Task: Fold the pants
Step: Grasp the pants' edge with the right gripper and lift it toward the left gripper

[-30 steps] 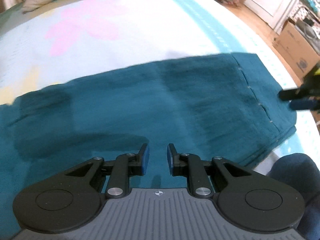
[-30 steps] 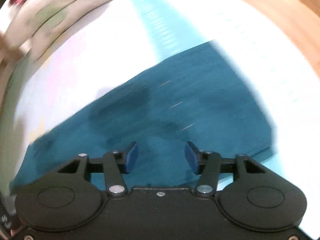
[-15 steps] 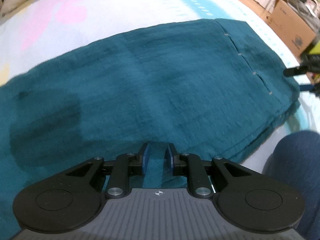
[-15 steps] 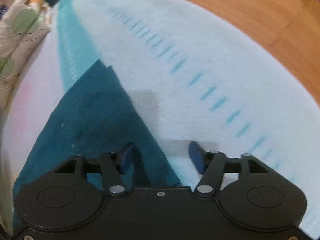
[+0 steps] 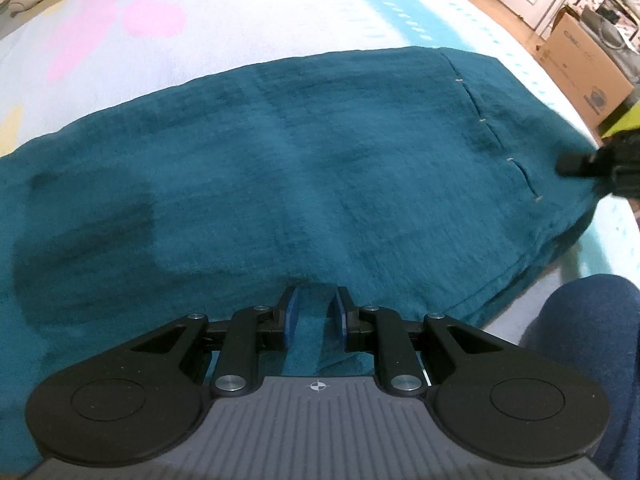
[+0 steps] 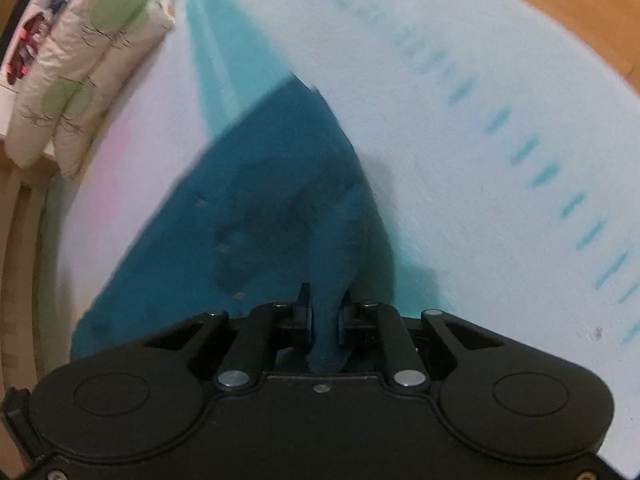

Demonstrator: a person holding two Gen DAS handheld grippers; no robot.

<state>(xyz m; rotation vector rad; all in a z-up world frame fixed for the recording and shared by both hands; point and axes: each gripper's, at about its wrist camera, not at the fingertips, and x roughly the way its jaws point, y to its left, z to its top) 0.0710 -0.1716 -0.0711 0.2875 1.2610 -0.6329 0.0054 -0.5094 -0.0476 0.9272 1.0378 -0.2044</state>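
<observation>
Presently the left gripper (image 5: 313, 312) stands narrowly parted, blue pads flanking a fold of the teal pants (image 5: 320, 168) at their near edge (contact unclear). These lie flat, soft and napped, on a pale bedspread (image 5: 240, 20). Rightward, the right gripper (image 6: 325, 314) is closing, pinching a raised ridge of pants hem.

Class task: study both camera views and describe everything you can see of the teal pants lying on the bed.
The pants are dark teal, of soft, slightly fuzzy cloth, lying flat across a pale patterned bedspread. A seam with small pale stitch marks runs near one end. The left gripper has a fold of the near edge between its pads. The right gripper is closing on a raised ridge of cloth at that end, pinched up between its pads.
</observation>
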